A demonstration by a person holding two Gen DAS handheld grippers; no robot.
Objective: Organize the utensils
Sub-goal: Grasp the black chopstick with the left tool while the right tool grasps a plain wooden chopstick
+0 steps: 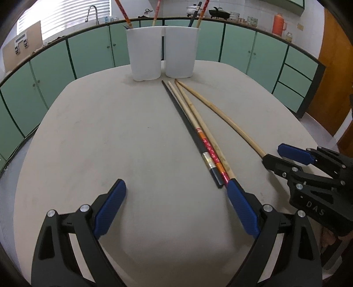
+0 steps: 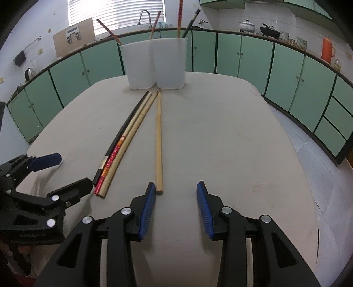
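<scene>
Two white holders (image 1: 145, 55) (image 2: 169, 64) stand side by side at the table's far edge, with several chopsticks upright in them. On the table lie a black chopstick (image 1: 187, 123) (image 2: 123, 130), a red-patterned one (image 1: 209, 150) (image 2: 113, 155) and a plain one, close together. A separate plain chopstick (image 1: 220, 112) (image 2: 158, 136) lies to their right. My left gripper (image 1: 176, 185) (image 2: 76, 170) is open wide, its right finger at the near ends of the three. My right gripper (image 2: 176, 185) (image 1: 275, 154) is open; the separate chopstick's near end lies just inside its left pad (image 2: 150, 198).
The beige table (image 1: 99, 132) has rounded corners and drops off at left and right. Green cabinets (image 2: 253, 59) curve behind it. The counter carries a faucet (image 2: 144, 14), pots and an orange thermos (image 1: 278, 23).
</scene>
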